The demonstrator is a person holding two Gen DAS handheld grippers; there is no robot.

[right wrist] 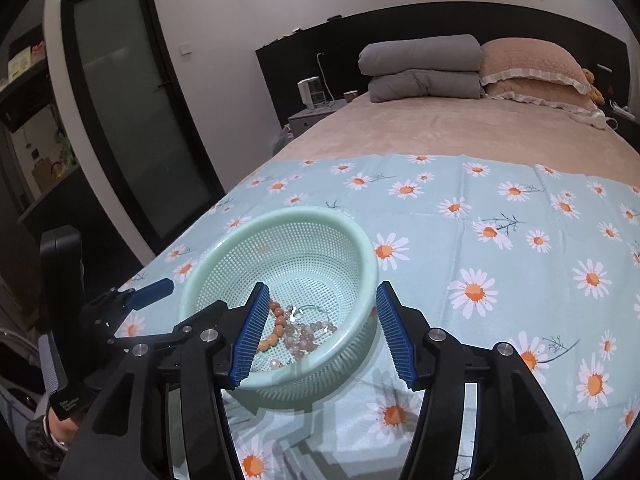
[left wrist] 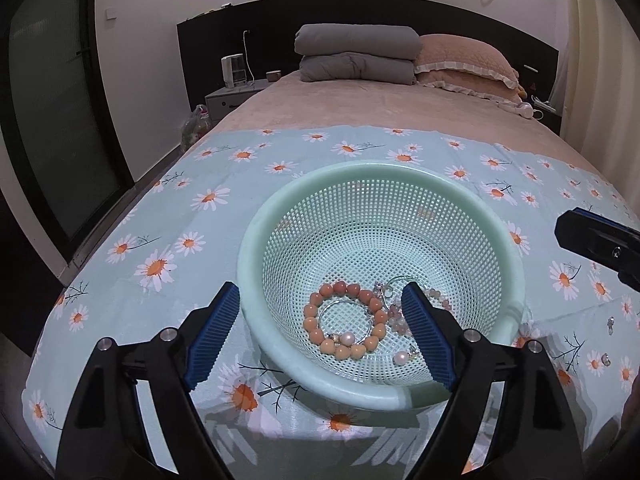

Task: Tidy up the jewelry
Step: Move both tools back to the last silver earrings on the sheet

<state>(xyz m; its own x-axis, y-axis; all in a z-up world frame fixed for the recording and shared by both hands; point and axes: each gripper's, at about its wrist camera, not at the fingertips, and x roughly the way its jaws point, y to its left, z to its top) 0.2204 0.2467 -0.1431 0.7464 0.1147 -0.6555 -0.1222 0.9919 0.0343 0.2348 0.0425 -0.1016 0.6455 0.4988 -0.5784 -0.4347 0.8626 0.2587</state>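
A pale green mesh basket (left wrist: 280, 216) stands on a daisy-print cloth (left wrist: 160, 208) on the bed. In it lie an orange bead bracelet (left wrist: 344, 322), a thin silver bangle (left wrist: 340, 304), a pink bead bracelet (left wrist: 396, 318) and pearl earrings (left wrist: 401, 357). My left gripper (left wrist: 320, 336) is open, its jaws straddling the basket's near rim. My right gripper (right wrist: 320, 334) is open above the basket's (right wrist: 224, 248) right side, over the pink beads (right wrist: 304, 336) and orange beads (right wrist: 276, 326). The left gripper (right wrist: 152, 294) shows at the basket's left.
Small earrings (left wrist: 610, 322) lie on the cloth right of the basket, and one piece (right wrist: 581, 440) lies at the cloth's near right. Folded grey quilts (left wrist: 356, 54) and pink pillows (left wrist: 464, 64) sit at the bed's head. A nightstand (left wrist: 236, 94) stands at left.
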